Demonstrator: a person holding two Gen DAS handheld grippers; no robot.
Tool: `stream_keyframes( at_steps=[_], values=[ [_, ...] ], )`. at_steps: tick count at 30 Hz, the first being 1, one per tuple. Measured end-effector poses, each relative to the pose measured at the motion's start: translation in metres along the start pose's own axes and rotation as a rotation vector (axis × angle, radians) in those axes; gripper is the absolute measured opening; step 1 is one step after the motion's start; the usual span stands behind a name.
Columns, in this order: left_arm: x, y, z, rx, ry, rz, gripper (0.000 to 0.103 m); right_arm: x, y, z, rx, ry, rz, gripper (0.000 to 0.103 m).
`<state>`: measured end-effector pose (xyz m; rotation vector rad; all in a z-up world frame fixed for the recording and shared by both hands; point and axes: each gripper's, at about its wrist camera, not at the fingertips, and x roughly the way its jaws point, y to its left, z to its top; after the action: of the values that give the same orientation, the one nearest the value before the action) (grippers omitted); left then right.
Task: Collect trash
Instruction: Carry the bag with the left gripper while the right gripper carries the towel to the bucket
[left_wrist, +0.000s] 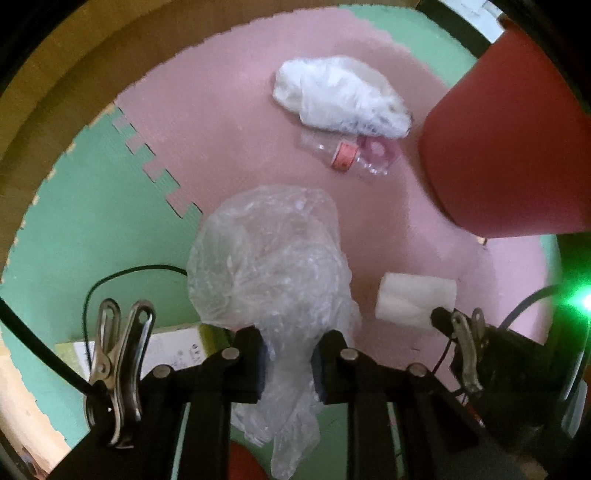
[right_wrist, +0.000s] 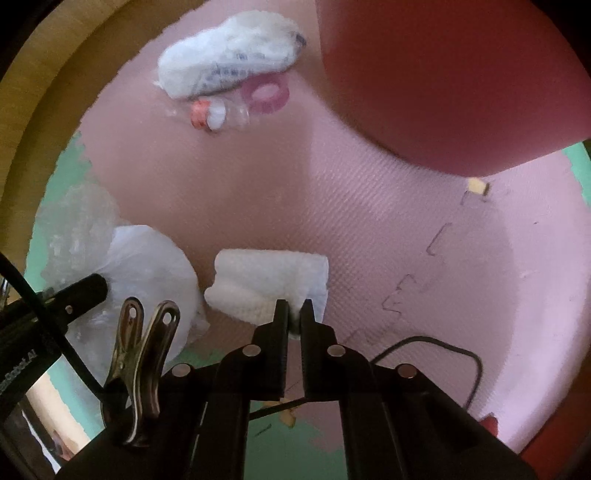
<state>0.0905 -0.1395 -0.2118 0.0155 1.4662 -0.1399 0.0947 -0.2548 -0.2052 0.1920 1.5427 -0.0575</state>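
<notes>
- Gripping a crumpled clear plastic bag (left_wrist: 269, 273), the left gripper (left_wrist: 288, 363) has its black fingers (left_wrist: 251, 363) drawn in on the film, narrowly apart with the plastic bunched between them; most of the bag hangs loose beyond the tips over the pink and green foam floor mat (left_wrist: 229, 147).
- At right, the right gripper (right_wrist: 293, 312) has its fingers (right_wrist: 279, 317) almost fully closed on the near edge of a white folded paper towel wad (right_wrist: 273, 280).
- Left on the mat at the far side: a white crumpled plastic wrapper (left_wrist: 340, 96) and, just beside it, a clear crushed plastic bottle with an orange label (left_wrist: 347, 155).
- A large red plastic bin (left_wrist: 509, 140) stands at far right, near that pile; it is likely where the trash goes.
- Risk: slick film could slide out of the left fingers, since only a thin fold is pinched.
- Risk: the trailing bag could snag on the steel spring clip (left_wrist: 118, 354) or the black cable (left_wrist: 122, 273).
- Risk: the towel, held by one edge, could tear or unroll and drop short of the bin.
</notes>
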Motion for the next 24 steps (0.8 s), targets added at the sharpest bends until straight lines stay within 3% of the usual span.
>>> stream_keyframes(
  at_steps=[11,24],
  values=[
    [-0.099,0.021,-0.005,-0.070,-0.113,-0.051,0.019,-0.075,-0.005,-0.011,0.016,-0.075,0.062,0.006],
    [-0.209,0.013,-0.021,-0.095,-0.293,-0.119,0.019,-0.157,-0.013,-0.039,0.030,-0.173,0.140,0.006]
  ],
)
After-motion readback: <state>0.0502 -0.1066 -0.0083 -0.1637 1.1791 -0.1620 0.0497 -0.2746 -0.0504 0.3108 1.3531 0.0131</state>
